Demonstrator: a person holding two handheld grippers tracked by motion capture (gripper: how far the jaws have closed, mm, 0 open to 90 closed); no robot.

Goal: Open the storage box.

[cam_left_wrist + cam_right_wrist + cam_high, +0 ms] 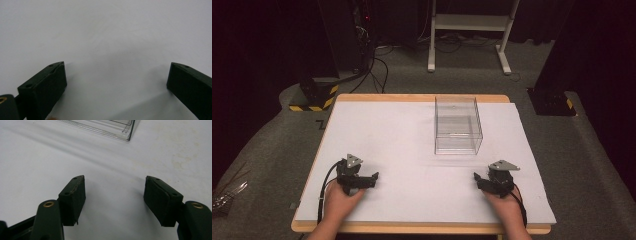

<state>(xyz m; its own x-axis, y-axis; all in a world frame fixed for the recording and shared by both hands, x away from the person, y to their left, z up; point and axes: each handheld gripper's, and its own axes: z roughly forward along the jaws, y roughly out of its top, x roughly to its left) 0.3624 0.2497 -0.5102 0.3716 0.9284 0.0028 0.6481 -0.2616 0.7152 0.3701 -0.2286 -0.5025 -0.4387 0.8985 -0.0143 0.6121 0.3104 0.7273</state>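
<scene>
A clear plastic box [458,125] stands on the white table sheet [412,150], right of centre toward the back. My left gripper [371,178] rests low on the sheet near the front left, held by a hand, jaws open with nothing between them [116,75]. My right gripper [478,178] sits at the front right, also held by a hand. Its jaws stand open and empty [115,187], and the corner of the clear box [110,127] lies ahead of them at the top of the right gripper view.
The white sheet covers a wooden table whose edge [422,229] shows at the front. Beyond the table are a white stand [469,30], cables on the floor [372,70] and a yellow-black striped base [314,97].
</scene>
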